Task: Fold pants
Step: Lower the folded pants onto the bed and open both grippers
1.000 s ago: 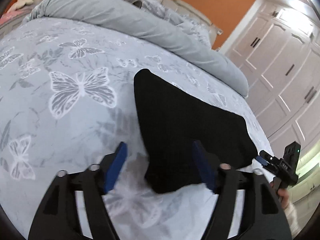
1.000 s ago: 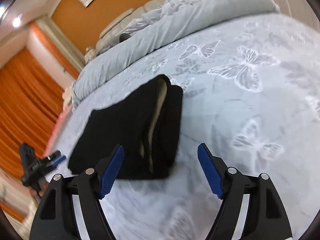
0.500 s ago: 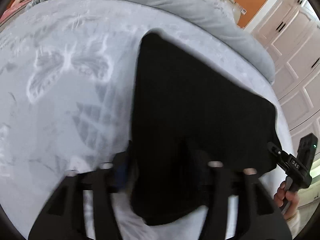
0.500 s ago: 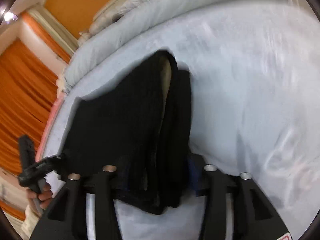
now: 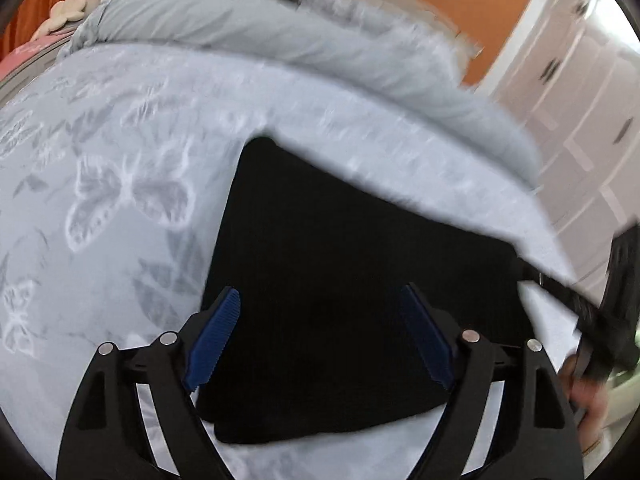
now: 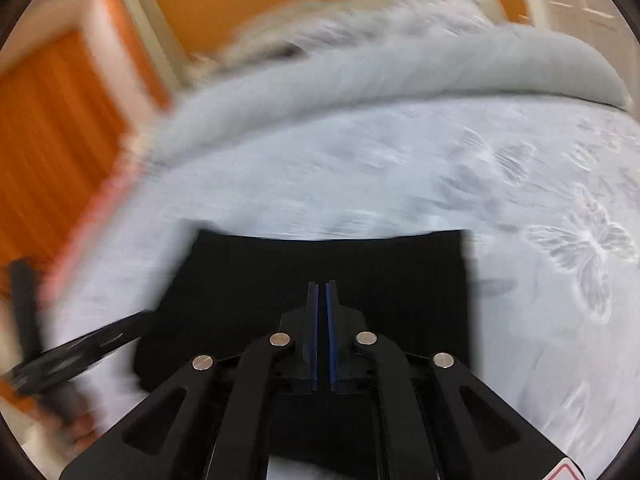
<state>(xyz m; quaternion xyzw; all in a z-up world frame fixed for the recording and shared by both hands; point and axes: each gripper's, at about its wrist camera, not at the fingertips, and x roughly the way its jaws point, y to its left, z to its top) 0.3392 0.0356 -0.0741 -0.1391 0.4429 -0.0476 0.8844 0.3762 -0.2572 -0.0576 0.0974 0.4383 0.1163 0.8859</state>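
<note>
Now the black pants (image 5: 352, 280) lie folded small on the bed (image 5: 120, 160), with the left tool (image 5: 320, 336) opening wide above them and the right tool (image 6: 320, 312) shut on nothing, so only a last tidy pat looks needed.

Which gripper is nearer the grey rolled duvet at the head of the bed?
Hard to tell. Left gripper and right gripper both sit over the black pants, short of the duvet.

The pants (image 5: 340, 280) are matt black cloth on a soft pale bedspread (image 5: 120, 140) with woven butterflies, while the left gripper (image 5: 320, 340) has matt black plastic arms, ribbed blue pads (image 5: 214, 338) and shiny metal rivets.
</note>
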